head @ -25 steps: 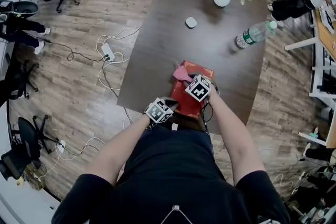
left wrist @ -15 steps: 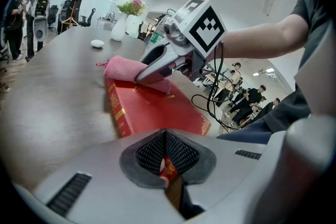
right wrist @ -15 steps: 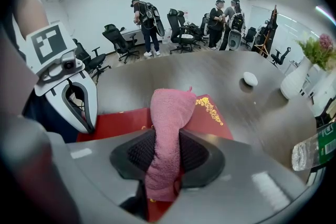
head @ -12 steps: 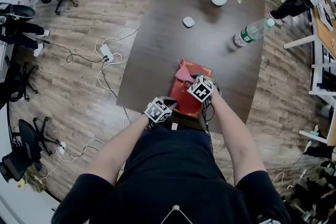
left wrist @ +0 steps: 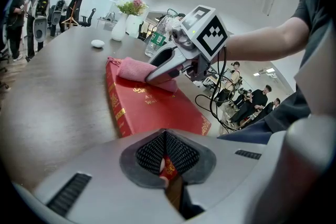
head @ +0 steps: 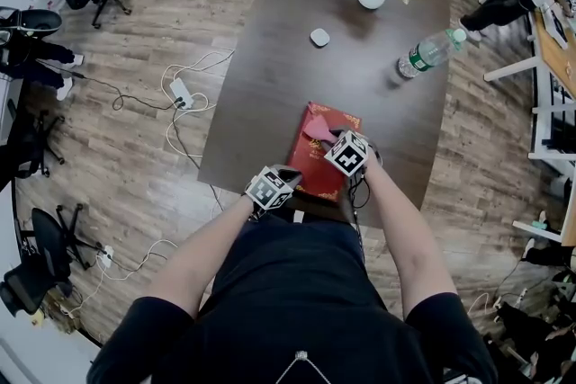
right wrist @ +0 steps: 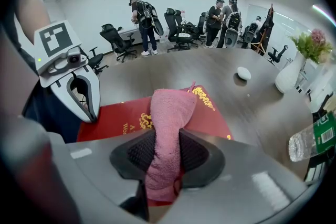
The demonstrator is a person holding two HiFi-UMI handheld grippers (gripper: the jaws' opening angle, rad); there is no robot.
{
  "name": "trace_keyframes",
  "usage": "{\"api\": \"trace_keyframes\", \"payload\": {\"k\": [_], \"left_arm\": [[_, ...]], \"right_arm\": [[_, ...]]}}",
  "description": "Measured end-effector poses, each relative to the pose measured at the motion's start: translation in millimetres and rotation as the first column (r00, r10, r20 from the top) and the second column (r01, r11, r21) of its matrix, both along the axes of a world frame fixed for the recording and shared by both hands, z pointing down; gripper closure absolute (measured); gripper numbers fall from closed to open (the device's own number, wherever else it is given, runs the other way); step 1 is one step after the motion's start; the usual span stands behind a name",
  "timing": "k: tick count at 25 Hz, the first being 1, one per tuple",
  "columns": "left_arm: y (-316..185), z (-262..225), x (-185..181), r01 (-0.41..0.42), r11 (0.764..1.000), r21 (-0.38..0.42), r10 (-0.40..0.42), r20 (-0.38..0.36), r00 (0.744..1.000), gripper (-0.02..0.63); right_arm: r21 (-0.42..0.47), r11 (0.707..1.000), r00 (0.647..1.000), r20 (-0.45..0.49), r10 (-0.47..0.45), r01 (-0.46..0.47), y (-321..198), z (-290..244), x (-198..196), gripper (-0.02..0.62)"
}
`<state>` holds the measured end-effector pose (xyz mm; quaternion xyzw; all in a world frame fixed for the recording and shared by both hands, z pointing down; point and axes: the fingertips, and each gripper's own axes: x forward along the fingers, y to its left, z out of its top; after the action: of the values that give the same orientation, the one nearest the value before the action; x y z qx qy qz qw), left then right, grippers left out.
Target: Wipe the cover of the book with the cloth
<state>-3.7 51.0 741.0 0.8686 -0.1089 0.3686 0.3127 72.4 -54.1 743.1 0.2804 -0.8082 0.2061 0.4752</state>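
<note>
Wiping seems under way: the right tool (right wrist: 167,152) pinches the cloth (right wrist: 170,107) on the far half of the book (head: 319,171), the left tool (left wrist: 165,157) clamping the book's near corner.

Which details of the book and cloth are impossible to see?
Title on book: print too small in left gripper view; cloth partly covers it in right gripper view.
Its near end: head view, hidden under left gripper and right gripper.
Dust: too fine in every view.

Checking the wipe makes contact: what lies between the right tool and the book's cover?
The pink cloth: the right tool is shut on it, and its far end rests on the red book, as the right gripper view shows.
</note>
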Motion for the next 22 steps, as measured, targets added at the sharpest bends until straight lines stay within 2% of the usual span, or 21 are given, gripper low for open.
{"api": "trace_keyframes", "payload": {"k": [22], "left_arm": [[-2.3, -0.2, 0.8, 0.003, 1.000, -0.013, -0.004, -0.008, 1.000, 0.611]], "right_arm": [[-0.004, 0.998, 0.998, -0.005, 0.056, -0.056, 10.0, -1.1, 29.2, 0.472]]}}
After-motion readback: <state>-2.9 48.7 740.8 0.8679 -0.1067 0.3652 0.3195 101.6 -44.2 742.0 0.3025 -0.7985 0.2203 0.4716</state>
